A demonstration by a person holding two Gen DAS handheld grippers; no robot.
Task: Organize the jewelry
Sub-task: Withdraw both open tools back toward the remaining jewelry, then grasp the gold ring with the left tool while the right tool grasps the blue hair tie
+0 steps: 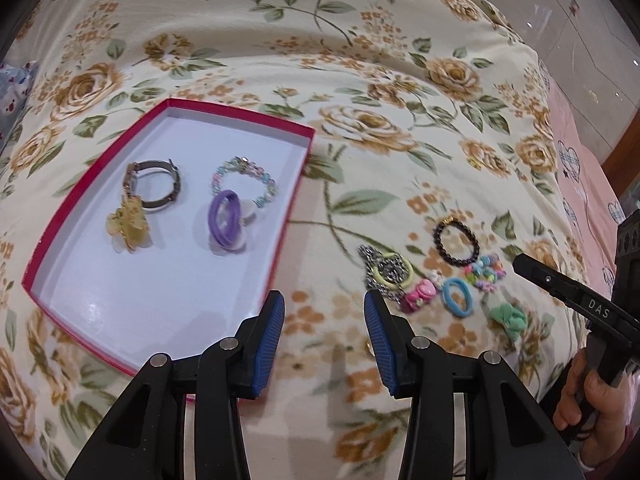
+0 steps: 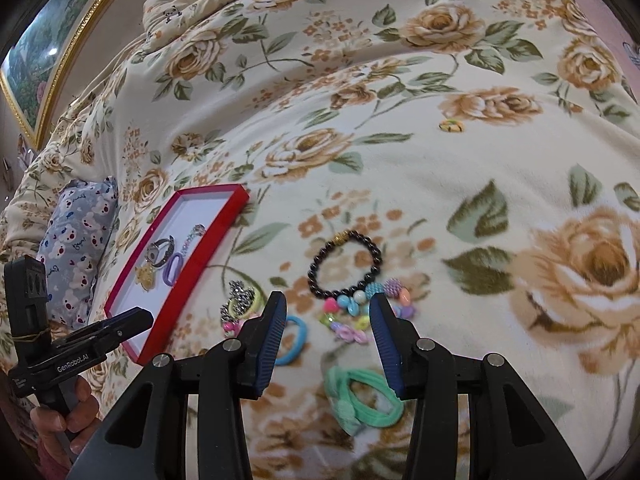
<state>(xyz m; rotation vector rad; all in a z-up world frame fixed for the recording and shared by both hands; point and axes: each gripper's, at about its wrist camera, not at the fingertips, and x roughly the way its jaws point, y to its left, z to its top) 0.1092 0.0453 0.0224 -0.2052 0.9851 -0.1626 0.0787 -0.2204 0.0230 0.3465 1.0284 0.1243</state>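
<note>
Just beyond my right gripper (image 2: 328,316), whose parted jaws hold nothing, the colourful bead bracelet (image 2: 352,312) lies left of its right pad.

The silver chain (image 1: 382,268) at lower right of the left wrist view is smeared by motion — its links cannot be told apart. In the right wrist view the blue hair tie (image 2: 294,340) is half hidden behind a blade of the right gripper (image 2: 328,340). The framed picture (image 2: 44,60) at upper left is cut by the frame's edge — most of it is lost.
</note>
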